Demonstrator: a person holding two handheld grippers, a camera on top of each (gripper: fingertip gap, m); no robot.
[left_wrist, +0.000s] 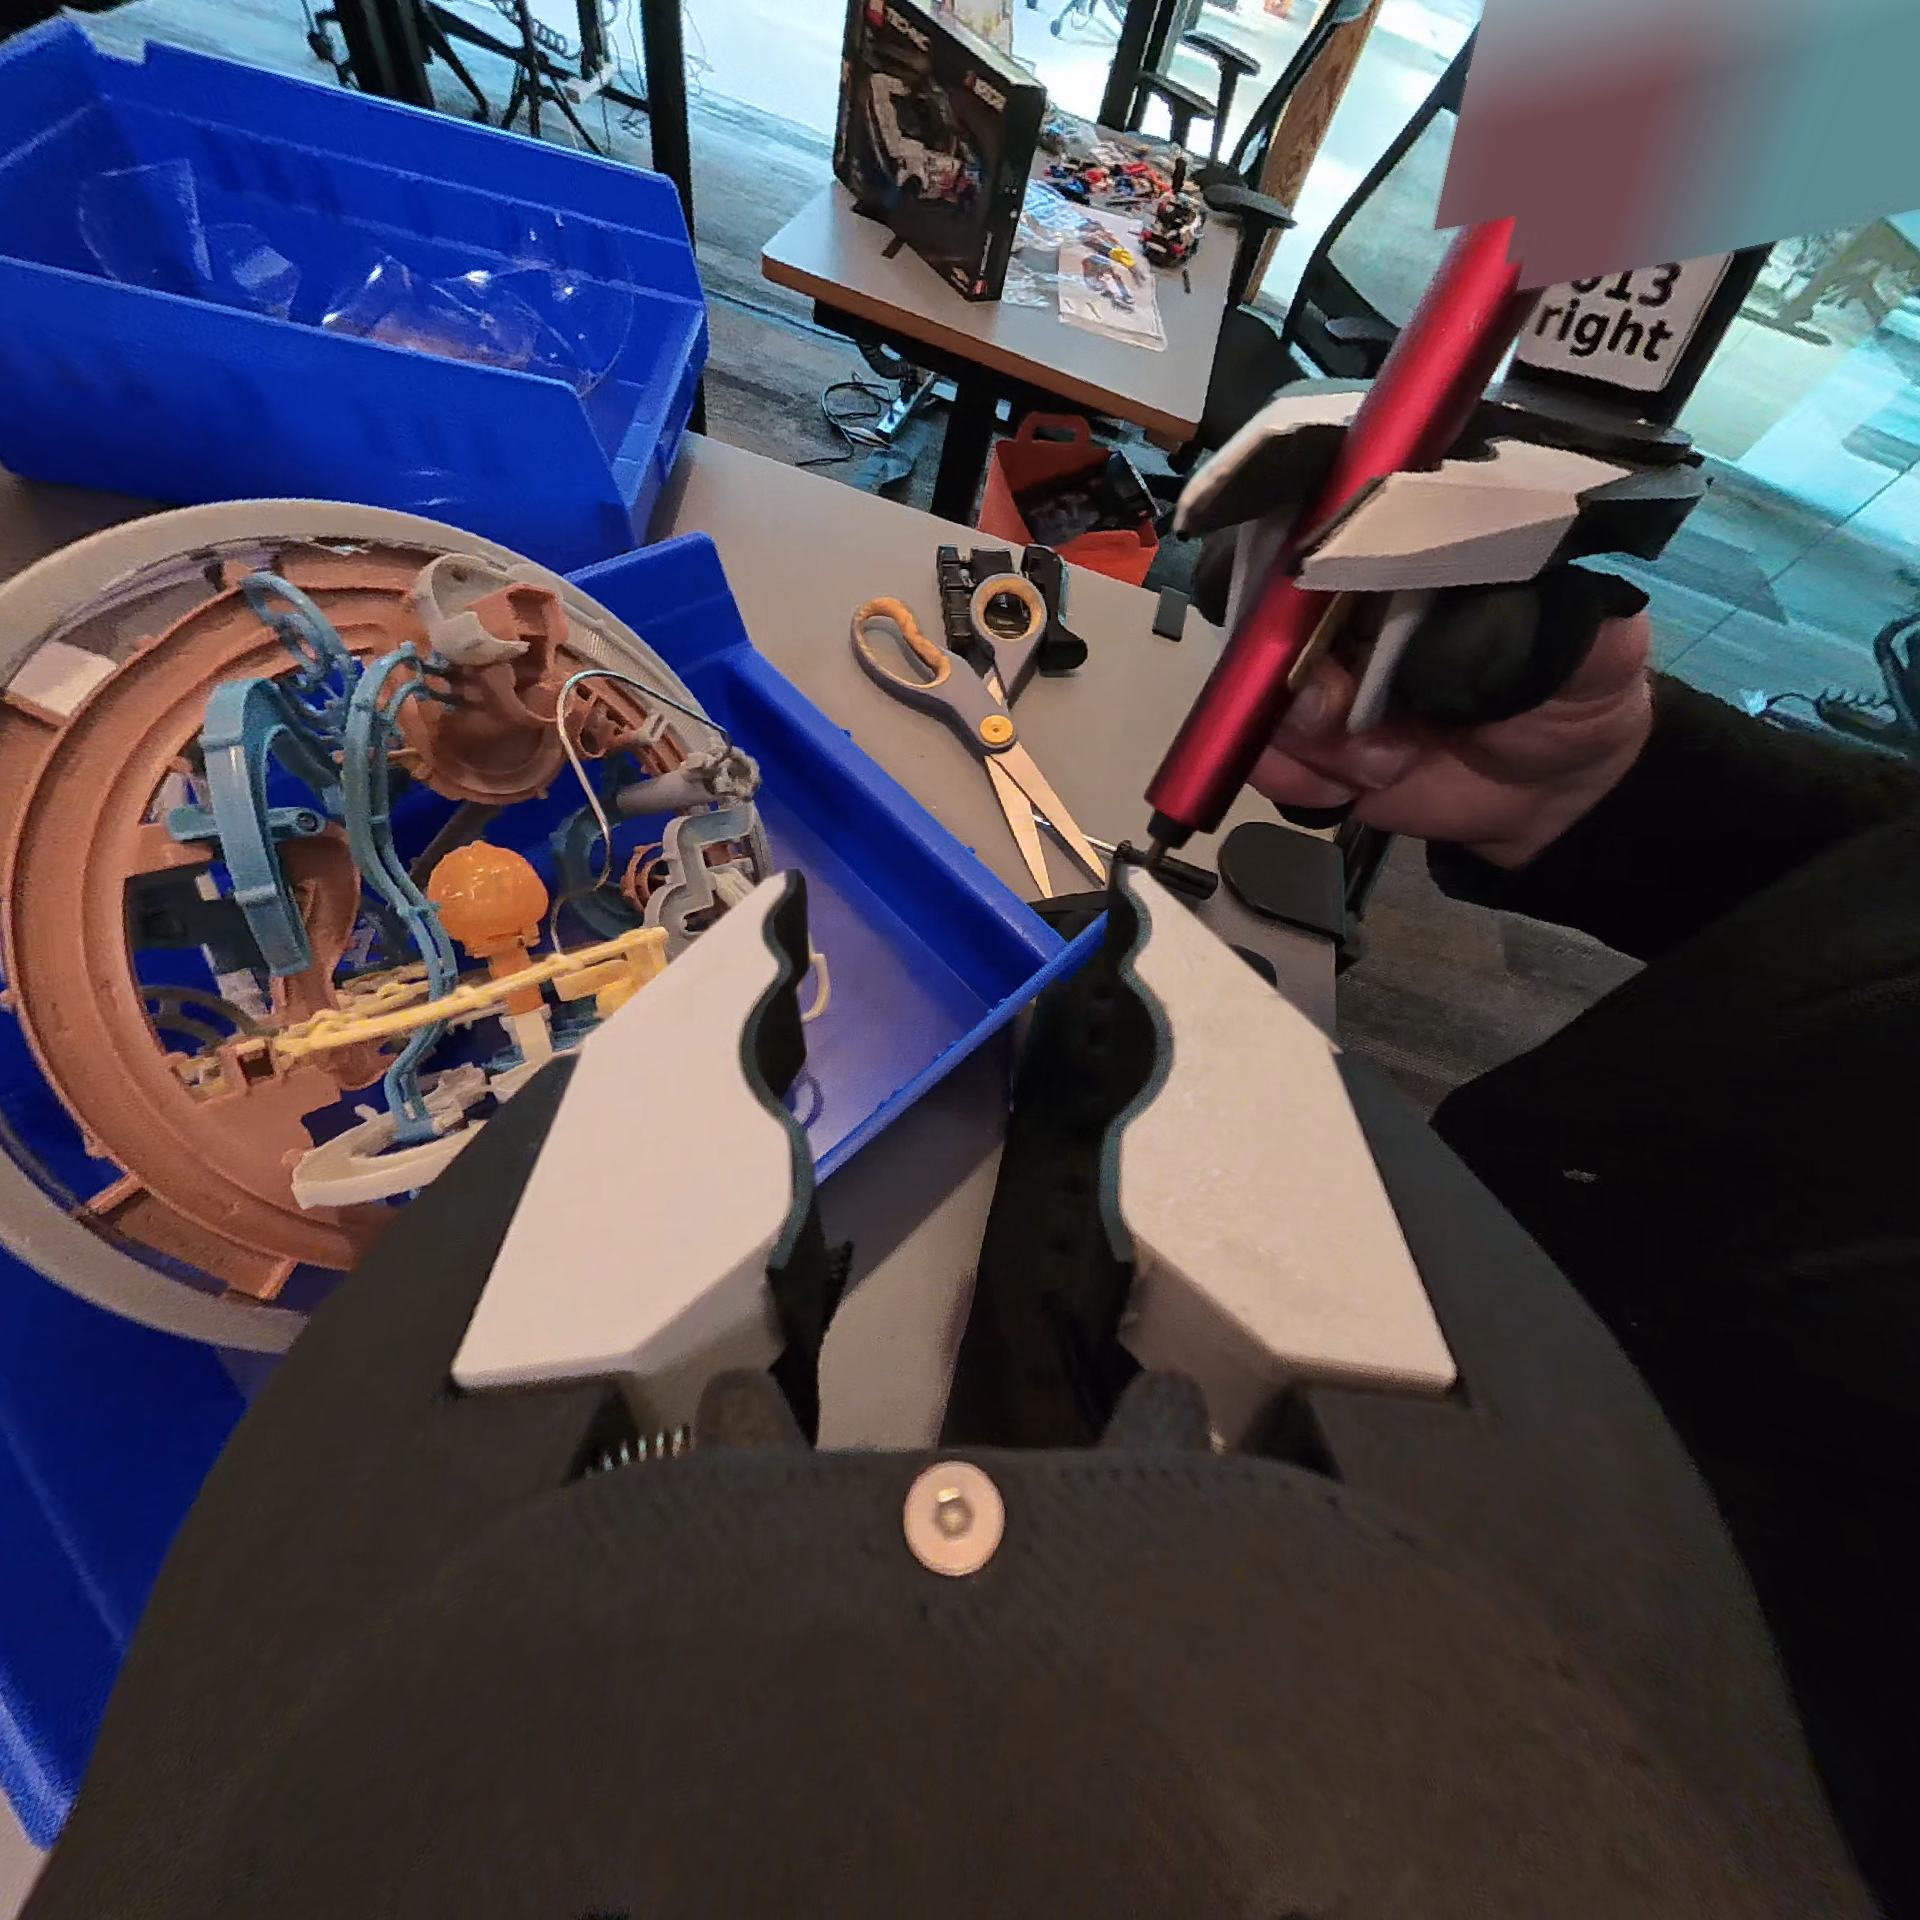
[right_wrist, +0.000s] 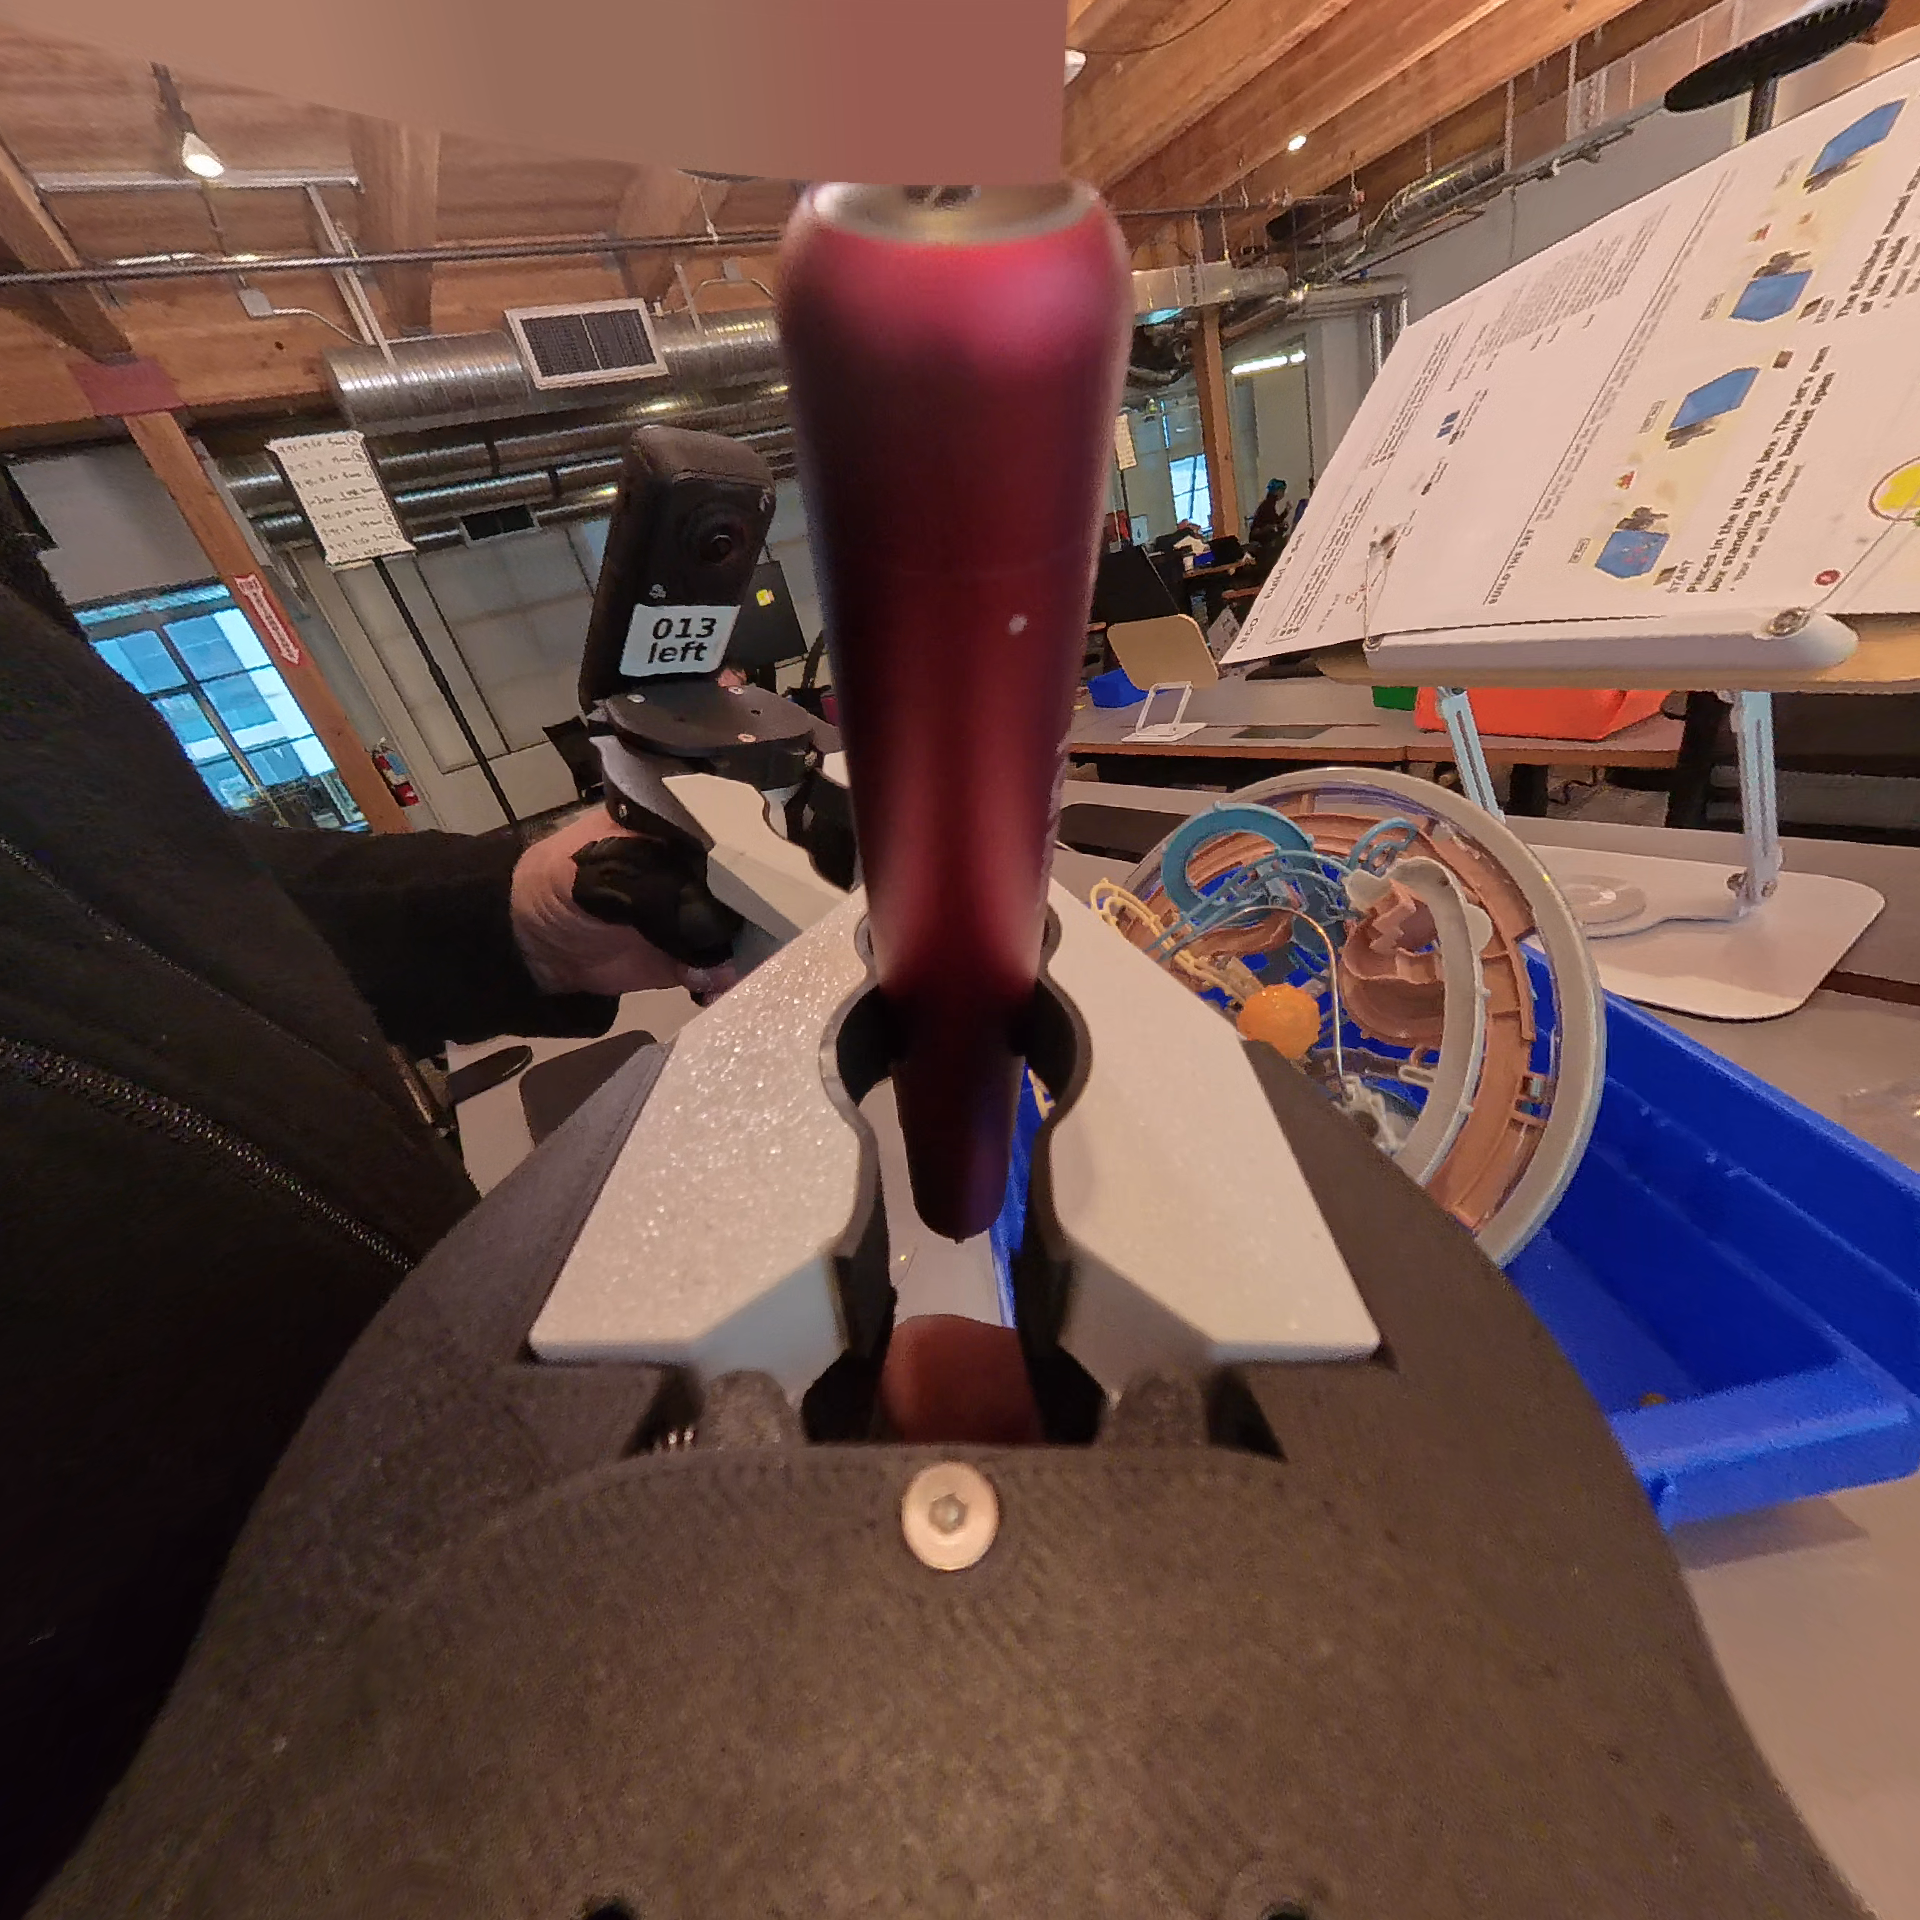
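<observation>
The right tongs (right_wrist: 956, 1049) are clamped on a red screwdriver (right_wrist: 951, 644), which stands nearly upright between their grey fingers (right_wrist: 727, 1132). In the left wrist view the same screwdriver (left_wrist: 1340, 540) slants down toward the table (left_wrist: 790, 551), its thin black tip touching a small black part (left_wrist: 1179, 868) just past the tips of the left tongs (left_wrist: 961, 925). The left tongs stand apart; a black strap-like piece (left_wrist: 1081, 1049) runs up between them, lying against the inner face of the right-hand finger (left_wrist: 1247, 1143), and whether they grip it I cannot tell. A hand (left_wrist: 1455, 748) wraps the handle of the right tongs.

To the left, a round plastic maze ball half (left_wrist: 312, 883), brown with pale blue tracks and an orange ball inside, leans in a blue bin (left_wrist: 894, 935). A larger blue bin (left_wrist: 312, 312) behind holds clear plastic shells. Scissors (left_wrist: 977, 717) with grey and orange handles lie on the table beyond the bin, touching a small black part with a lens. In the right wrist view a sheet of printed instructions (right_wrist: 1621, 416) rests on a white stand
</observation>
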